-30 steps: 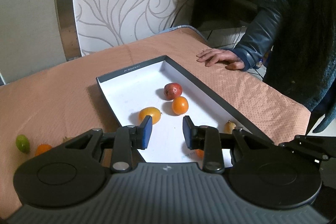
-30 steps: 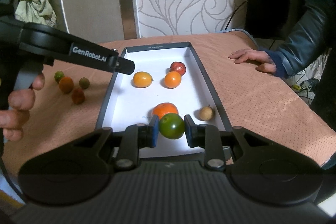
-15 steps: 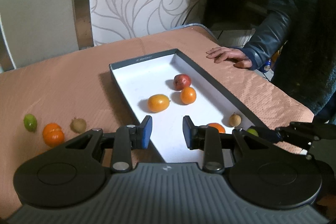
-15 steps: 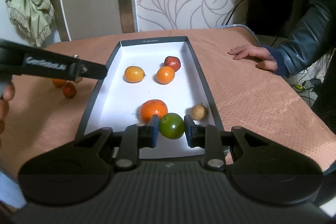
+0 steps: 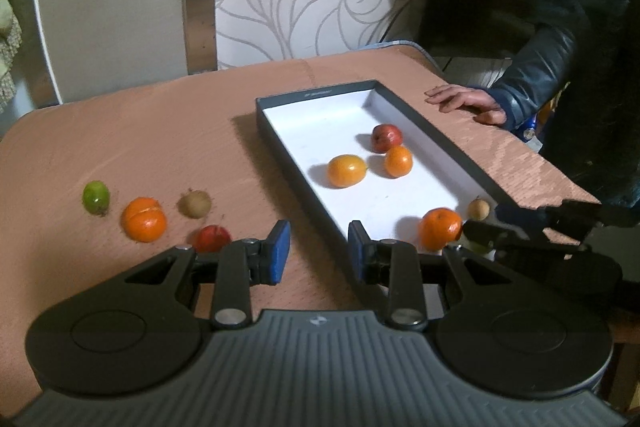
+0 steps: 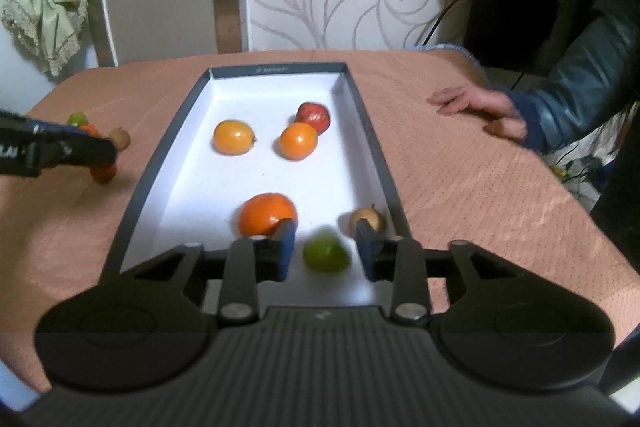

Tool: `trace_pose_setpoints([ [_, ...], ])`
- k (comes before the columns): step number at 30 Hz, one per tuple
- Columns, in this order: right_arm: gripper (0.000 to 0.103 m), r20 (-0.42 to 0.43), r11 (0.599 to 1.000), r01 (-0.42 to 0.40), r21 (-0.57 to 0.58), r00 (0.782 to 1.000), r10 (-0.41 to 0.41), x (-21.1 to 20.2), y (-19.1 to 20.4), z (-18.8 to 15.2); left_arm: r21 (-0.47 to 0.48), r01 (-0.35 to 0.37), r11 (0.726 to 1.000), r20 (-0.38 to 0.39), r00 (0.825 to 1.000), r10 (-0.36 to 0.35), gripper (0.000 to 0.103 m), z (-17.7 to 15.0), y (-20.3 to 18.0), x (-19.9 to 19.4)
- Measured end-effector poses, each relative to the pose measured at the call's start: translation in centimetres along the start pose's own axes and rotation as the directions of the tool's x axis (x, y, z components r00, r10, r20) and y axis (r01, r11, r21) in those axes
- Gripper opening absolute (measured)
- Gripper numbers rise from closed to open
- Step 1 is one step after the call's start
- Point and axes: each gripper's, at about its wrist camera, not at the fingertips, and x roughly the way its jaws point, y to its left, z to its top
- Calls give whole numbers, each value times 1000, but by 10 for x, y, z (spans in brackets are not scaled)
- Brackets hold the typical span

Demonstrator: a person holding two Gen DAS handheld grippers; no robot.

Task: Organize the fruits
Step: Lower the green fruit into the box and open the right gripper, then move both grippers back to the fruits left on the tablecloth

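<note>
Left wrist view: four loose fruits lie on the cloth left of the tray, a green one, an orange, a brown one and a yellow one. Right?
Not quite. In the left wrist view the fourth fruit is red, not yellow. The green one, orange and brown one are as stated, on the cloth left of the tray.

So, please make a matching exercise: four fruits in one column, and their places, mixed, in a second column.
1. green fruit
2. red fruit
3. small tan fruit
4. brown kiwi

A. on the tablecloth, beside the orange
B. in the box, by its right wall
C. between the opening jaws of the right gripper
D. on the tablecloth, just ahead of the left gripper

Pairs: 1-C, 2-D, 3-B, 4-A
</note>
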Motion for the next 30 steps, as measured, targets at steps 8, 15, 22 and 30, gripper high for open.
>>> trace_pose_setpoints([
  [8,40,62,1000,8,6,998,-8,-9,17,10,-20,-25,999,-6,1000,25,37,-7,30,-3],
  [15,40,108,996,-73,-54,991,79,-13,57,25,-45,-64,997,-17,998,63,37,-8,68,-3],
  [22,40,95,985,-132,-109,985,143,-6,100,30,-54,-102,993,-21,995,101,37,-5,109,2],
  [30,40,58,974,-173,-149,981,183,5,137,29,-22,-86,996,-46,995,85,37,-6,135,18],
])
